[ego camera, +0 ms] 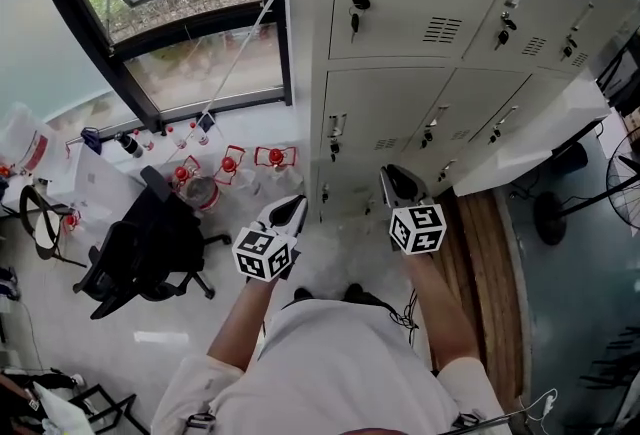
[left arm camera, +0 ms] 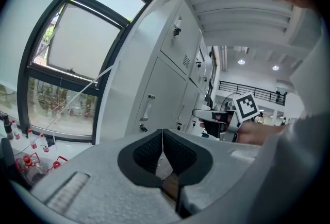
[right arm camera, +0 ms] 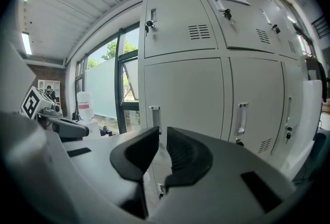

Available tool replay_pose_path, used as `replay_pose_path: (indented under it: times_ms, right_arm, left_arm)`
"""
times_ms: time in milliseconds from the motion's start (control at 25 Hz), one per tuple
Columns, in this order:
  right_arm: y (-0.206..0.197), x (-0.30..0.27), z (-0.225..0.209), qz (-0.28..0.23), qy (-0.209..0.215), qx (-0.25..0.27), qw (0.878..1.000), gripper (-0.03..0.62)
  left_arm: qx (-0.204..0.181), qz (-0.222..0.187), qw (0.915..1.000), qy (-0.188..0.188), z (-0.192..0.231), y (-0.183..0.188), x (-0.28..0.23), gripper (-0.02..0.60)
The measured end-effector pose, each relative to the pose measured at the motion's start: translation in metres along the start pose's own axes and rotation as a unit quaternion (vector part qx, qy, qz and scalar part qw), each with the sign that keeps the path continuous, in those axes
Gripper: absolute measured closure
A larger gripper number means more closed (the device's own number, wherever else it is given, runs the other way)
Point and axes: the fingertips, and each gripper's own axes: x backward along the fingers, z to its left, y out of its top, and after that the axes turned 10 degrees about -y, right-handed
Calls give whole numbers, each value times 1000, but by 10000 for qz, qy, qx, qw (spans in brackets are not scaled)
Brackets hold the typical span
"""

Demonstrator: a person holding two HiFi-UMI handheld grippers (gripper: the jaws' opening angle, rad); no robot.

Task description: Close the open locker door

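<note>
Two empty grippers: your left gripper (ego camera: 296,205) has its jaws pressed together, your right gripper (ego camera: 392,177) holds them slightly apart on nothing. Well to your right the open locker door (ego camera: 545,128) juts out, seemingly from the lower row. Push flat near its free edge; a floor fan (ego camera: 550,216) crowds that side, an office chair (ego camera: 140,258) your left.

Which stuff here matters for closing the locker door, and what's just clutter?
Job:
- open locker door
- lockers
- left gripper, jaws together
- right gripper, jaws slightly apart, nothing between

Clutter:
- black office chair
- red-topped bottles on the floor by the window
</note>
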Motion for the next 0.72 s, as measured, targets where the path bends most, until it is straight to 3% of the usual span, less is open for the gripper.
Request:
replay_pose_path:
  times_ms: [320, 720]
  right_arm:
    - [0, 13, -3, -10, 395, 48, 9992, 560]
    - [1, 26, -8, -94, 600, -35, 9982, 583]
  left_arm:
    - [-60, -123, 9997, 189, -18, 17, -15, 565]
    - [-223, -204, 9991, 308, -31, 31, -13, 566]
